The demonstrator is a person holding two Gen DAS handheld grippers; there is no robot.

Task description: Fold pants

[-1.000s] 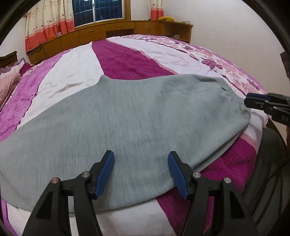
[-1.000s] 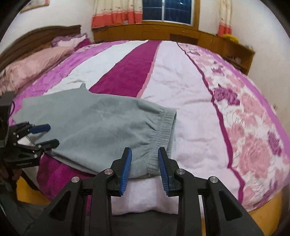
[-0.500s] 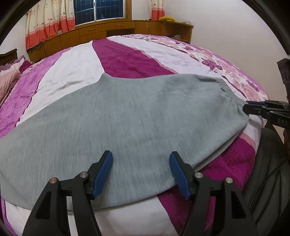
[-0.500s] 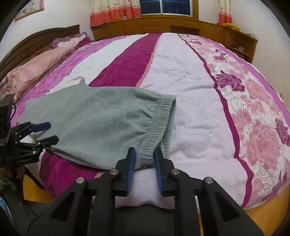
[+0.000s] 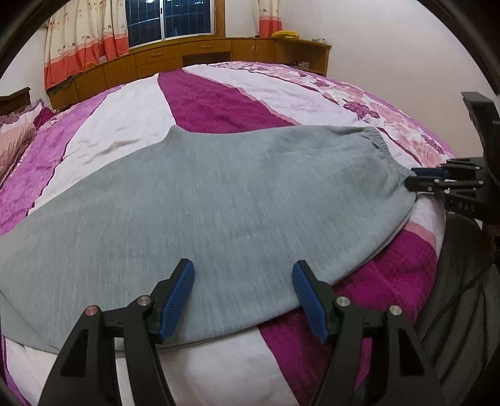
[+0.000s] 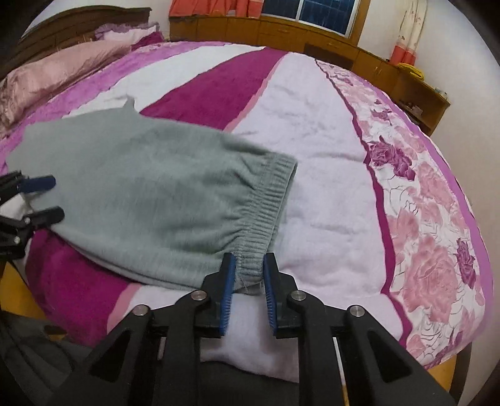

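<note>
I am only just getting started: the grey pants [image 5: 218,200] are lying flat across the near edge of the bed [image 6: 328,162], apparently already laid one leg over the other, though I cannot say that for sure, and no crosswise fold is showing yet. My right tongs [image 6: 248,271] are closing on the near corner of the elastic waistband [image 6: 268,200], with the cloth bunching between the blue pads. My left tongs [image 5: 243,299] are standing wide apart over the grey cloth further down the leg, gripping nothing. I am judging that the left side needs its own hold before I can carry one end over the other.

The bed is wearing a quilt in magenta, white and pink stripes with a rose border. Pink pillows [image 6: 50,78] are resting by the dark headboard, and wooden cabinets [image 5: 200,53] are running under a curtained window [image 5: 170,18].
</note>
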